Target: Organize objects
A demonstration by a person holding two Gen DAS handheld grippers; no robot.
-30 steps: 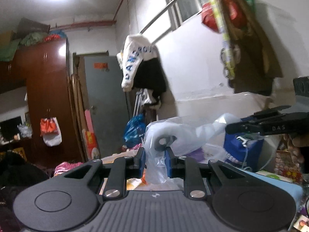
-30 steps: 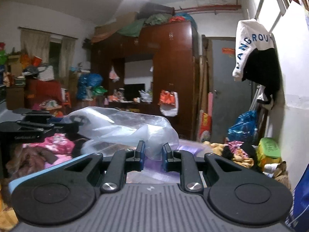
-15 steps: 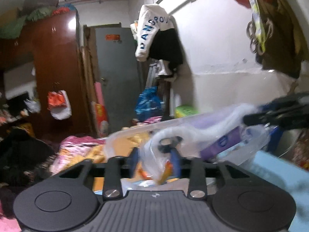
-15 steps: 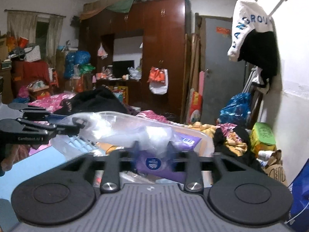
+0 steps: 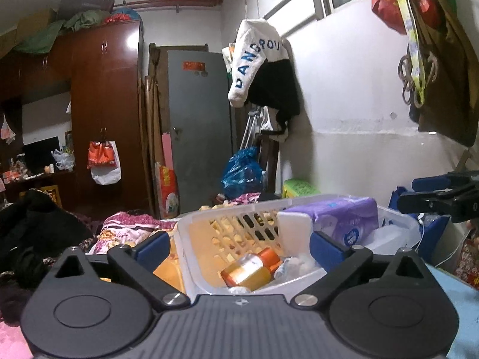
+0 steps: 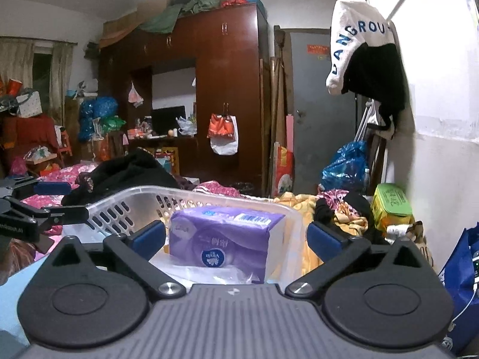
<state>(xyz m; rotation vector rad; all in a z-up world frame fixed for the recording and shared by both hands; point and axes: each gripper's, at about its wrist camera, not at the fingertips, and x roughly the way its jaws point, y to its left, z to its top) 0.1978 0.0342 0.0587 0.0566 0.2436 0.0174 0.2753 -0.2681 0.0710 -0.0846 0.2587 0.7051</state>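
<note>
- Left wrist view: left tongs are opening, blue pads spread wide, nothing pinched. A second ago they were clamped on a clear plastic bag; half a second ago they were partly apart with the bag still between them.
- That bag is gone from between the pads. Now the near corner of a translucent white slotted plastic basket sits in the gap, not touched by either pad as far as I can tell.
- Inside the basket: purple tissue pack on the right side, orange bottle lying on the floor of it, crumpled clear plastic behind the pack.
- Right tongs show at the right edge, beyond the basket's far side; before they were holding the bag's other end.
- Right wrist view: right tongs also opening, pads wide apart, gripping nothing. A second ago they were shut on the clear bag.
- Purple tissue pack now stands in the basket directly ahead between the pads, touching neither. Basket rim runs behind it.
- Left tongs are at the left edge by the basket's left end.
- Basket sits on a light blue surface; cluttered bedding lies behind.
</note>
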